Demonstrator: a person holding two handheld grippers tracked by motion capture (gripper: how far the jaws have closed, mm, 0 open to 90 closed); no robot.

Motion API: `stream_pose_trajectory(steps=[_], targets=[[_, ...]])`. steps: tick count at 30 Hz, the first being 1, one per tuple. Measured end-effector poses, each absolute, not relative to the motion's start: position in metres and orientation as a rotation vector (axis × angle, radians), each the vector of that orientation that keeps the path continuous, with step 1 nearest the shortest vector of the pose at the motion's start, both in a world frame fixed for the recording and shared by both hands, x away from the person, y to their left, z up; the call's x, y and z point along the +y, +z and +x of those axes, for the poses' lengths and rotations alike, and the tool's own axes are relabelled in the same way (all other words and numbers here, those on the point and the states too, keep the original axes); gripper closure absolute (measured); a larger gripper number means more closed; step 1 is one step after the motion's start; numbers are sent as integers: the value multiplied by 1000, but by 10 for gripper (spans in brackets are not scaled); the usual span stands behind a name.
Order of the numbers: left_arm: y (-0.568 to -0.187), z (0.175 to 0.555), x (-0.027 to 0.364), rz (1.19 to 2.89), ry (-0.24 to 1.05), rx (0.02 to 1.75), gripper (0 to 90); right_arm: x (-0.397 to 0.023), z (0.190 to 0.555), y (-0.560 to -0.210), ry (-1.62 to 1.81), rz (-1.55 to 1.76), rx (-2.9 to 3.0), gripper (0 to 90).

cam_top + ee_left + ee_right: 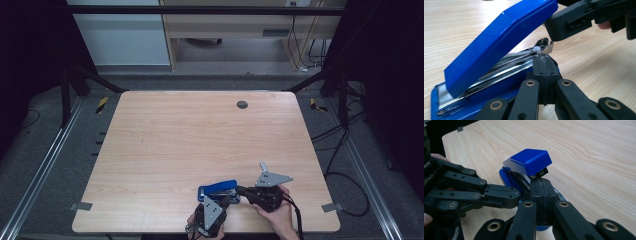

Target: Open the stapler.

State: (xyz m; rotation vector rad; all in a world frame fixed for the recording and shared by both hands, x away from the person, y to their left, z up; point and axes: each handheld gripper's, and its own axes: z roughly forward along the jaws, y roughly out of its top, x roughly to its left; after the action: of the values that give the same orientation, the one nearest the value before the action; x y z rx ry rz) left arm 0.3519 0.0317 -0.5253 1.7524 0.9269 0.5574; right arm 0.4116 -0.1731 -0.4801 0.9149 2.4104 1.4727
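Stapler (499, 37): rigid, glossy lid, hinged open, so I'd hold its base. Left tool (545, 72) and right tool (541, 192) both pressed together, empty.

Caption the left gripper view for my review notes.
Blue stapler hinged open on the wooden table, shut left gripper at its metal magazine.

Wooden table (165, 145): upper and left of the high view are bare, free passage. Grommet cap (242, 104) sits flush near the far edge. Lower centre is crowded: blue stapler (218, 189), left gripper (223, 201) and right gripper (242, 190) are bunched together, blocking approach.
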Motion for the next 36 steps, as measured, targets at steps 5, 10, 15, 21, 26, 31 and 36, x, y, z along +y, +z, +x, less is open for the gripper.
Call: stream_pose_trajectory(steps=[5,10,15,21,26,31,36], targets=[[-528,354,30,1762,555,933,899,-173,412,-480,1483,915,2408,900],[-529,355,29,1755,566,931,898,-173,412,-479,1493,915,2403,900],[-530,355,28,1754,578,920,899,-172,412,-478,1506,907,2395,900],[-530,355,28,1756,575,915,900,-169,412,-476,1517,885,2392,900],[-531,355,27,1758,580,912,900,-168,412,-475,1522,868,2388,900],[-531,355,27,1755,585,912,900,-167,413,-473,1527,855,2389,900],[-531,355,27,1749,572,915,900,-166,413,-472,1528,852,2390,900]])
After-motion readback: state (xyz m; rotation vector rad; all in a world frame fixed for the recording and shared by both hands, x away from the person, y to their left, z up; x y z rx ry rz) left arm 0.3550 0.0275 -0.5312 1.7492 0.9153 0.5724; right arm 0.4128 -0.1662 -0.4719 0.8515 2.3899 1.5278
